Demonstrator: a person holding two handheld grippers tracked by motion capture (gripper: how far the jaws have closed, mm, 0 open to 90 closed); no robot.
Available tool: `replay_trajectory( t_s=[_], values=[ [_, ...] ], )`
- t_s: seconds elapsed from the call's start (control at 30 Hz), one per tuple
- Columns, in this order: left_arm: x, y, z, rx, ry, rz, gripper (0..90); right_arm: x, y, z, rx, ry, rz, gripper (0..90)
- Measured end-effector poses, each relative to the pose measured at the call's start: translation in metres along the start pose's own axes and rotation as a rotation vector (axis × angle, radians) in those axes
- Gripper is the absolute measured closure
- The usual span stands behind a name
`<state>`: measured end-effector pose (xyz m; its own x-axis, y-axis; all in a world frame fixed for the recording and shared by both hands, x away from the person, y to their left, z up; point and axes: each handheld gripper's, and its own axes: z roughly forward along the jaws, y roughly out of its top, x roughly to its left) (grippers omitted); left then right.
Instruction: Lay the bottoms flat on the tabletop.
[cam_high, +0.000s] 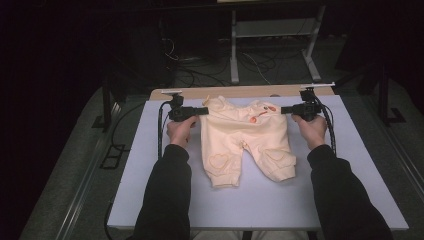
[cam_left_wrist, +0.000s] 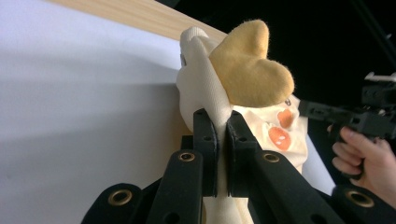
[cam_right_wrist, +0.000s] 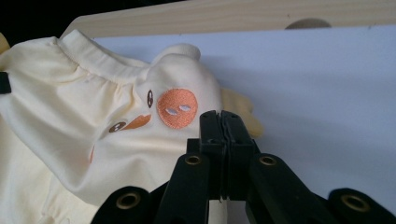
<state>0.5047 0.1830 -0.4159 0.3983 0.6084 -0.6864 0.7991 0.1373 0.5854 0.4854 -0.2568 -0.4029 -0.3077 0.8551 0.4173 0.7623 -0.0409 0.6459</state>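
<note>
A white table (cam_high: 350, 165) carries cream trousers (cam_high: 245, 142), spread flat between the two grippers, legs pointing back toward the person. The left gripper (cam_left_wrist: 222, 135) is clamped on the waistband's corner, cloth pinched between its pads, a yellow ear-shaped flap (cam_left_wrist: 250, 70) just above the jaws. The right gripper (cam_right_wrist: 222, 128) is closed tight at the other waist corner, fabric edge at its tips, an orange patch (cam_right_wrist: 177, 107) just beside them
</note>
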Motion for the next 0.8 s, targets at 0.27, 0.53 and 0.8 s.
replay_trajectory(
  t_s=[0.27, 0.53, 0.8],
  values=[
    [-0.007, 0.017, 0.001, -0.008, 0.009, 0.033, 83.7, 0.009, 0.014, -0.003, -0.039, -0.033, -0.016, 87.6],
    [-0.004, 0.021, 0.004, -0.023, 0.064, 0.041, 82.9, 0.011, 0.018, -0.003, -0.104, -0.071, -0.001, 87.6],
    [0.01, 0.002, 0.007, -0.035, 0.159, 0.036, 51.6, 0.021, 0.004, 0.021, -0.037, -0.156, -0.073, 73.7]
  ],
)
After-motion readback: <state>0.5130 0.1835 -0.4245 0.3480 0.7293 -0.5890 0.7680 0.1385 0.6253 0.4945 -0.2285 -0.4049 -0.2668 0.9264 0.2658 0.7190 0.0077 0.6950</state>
